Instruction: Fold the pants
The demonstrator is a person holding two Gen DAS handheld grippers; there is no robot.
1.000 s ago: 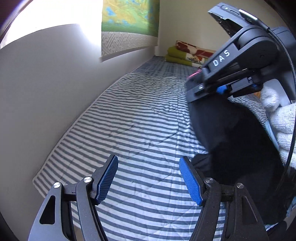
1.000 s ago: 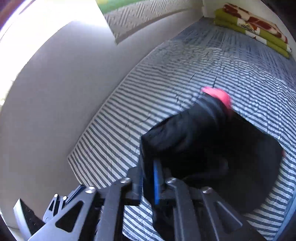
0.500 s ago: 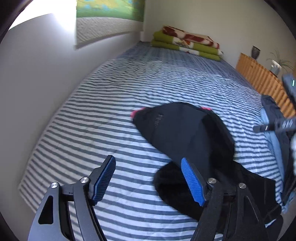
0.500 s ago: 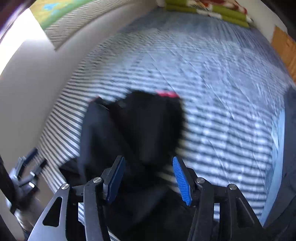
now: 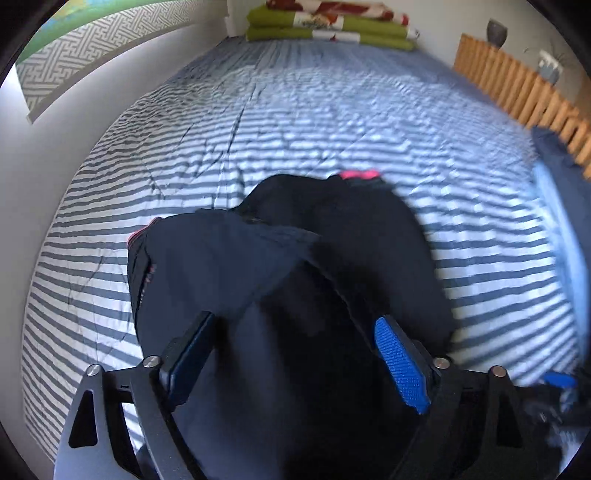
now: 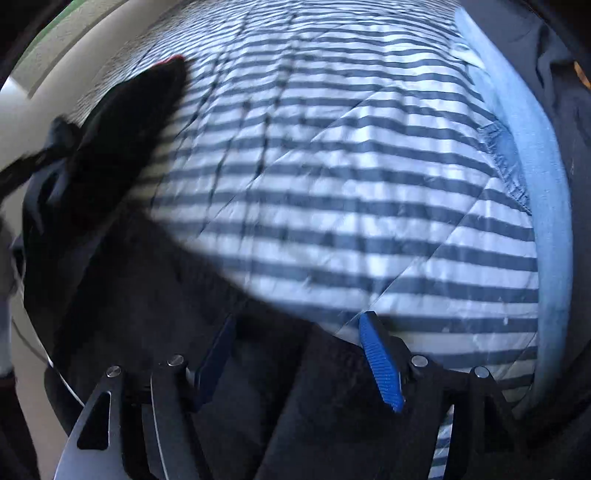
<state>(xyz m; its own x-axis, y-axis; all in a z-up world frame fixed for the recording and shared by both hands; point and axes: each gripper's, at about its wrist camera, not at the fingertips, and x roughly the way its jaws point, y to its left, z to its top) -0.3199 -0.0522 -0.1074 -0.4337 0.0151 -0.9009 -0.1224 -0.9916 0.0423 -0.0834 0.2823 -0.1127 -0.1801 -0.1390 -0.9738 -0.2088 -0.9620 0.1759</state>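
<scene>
Black pants (image 5: pixel 295 258) with pink trim lie crumpled on the striped bed. In the left wrist view the cloth fills the lower middle, and my left gripper (image 5: pixel 295 354) stands open right over it, dark fabric lying between its blue pads. In the right wrist view the same black pants (image 6: pixel 140 258) spread across the left and bottom. My right gripper (image 6: pixel 299 354) is open too, with the pants' edge lying between and under its fingers. Neither gripper is closed on the cloth.
The blue-and-white striped bedspread (image 5: pixel 332 110) stretches away to folded green and red bedding (image 5: pixel 332 26) at the far wall. A wooden slatted rail (image 5: pixel 524 92) runs along the right. Light blue and dark clothes (image 6: pixel 532 155) lie along the bed's right edge. A white wall borders the left.
My right gripper has let go of the pants and opened, then swung right over the bed. My left gripper moved from bare sheet onto the pants, which dropped onto the bed.
</scene>
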